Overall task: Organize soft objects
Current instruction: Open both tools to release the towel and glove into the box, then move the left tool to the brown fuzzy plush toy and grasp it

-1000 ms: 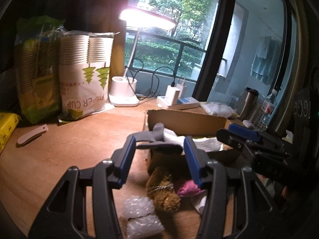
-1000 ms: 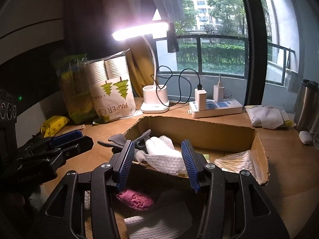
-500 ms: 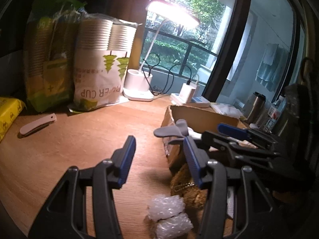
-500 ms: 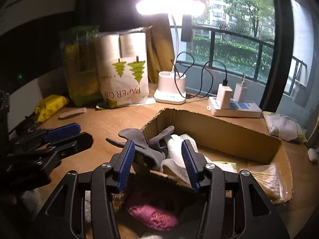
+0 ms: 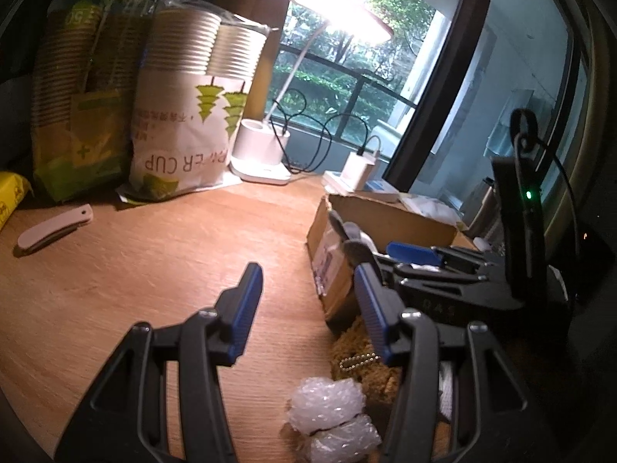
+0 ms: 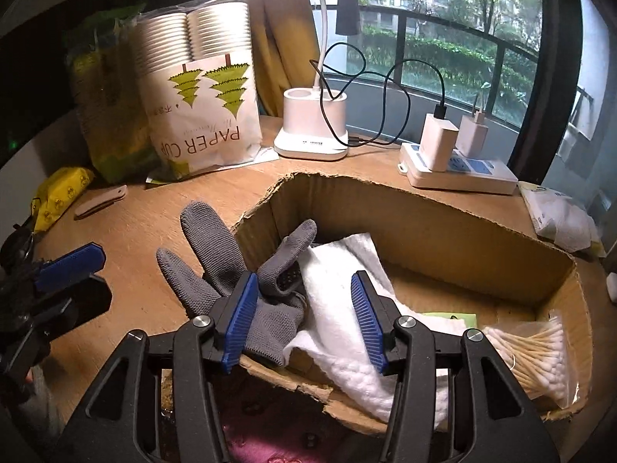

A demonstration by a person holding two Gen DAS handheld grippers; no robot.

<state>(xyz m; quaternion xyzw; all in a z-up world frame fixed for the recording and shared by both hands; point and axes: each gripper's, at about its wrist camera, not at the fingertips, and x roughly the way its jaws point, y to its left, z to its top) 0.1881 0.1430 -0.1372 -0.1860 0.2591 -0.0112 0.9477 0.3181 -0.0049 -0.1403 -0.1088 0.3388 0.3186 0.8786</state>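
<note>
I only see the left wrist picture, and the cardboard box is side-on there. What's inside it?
Observer: A white cloth lies in the cardboard box and spills over its torn near wall.
Visitor: And those grey tips poking over the box edge?
Observer: They are the fingers of a grey glove draped over the box's left corner, with most of the fingers hanging outside.
Visitor: Anything else in there?
Observer: A clear bag of cotton swabs sits in the right-hand corner.
</note>
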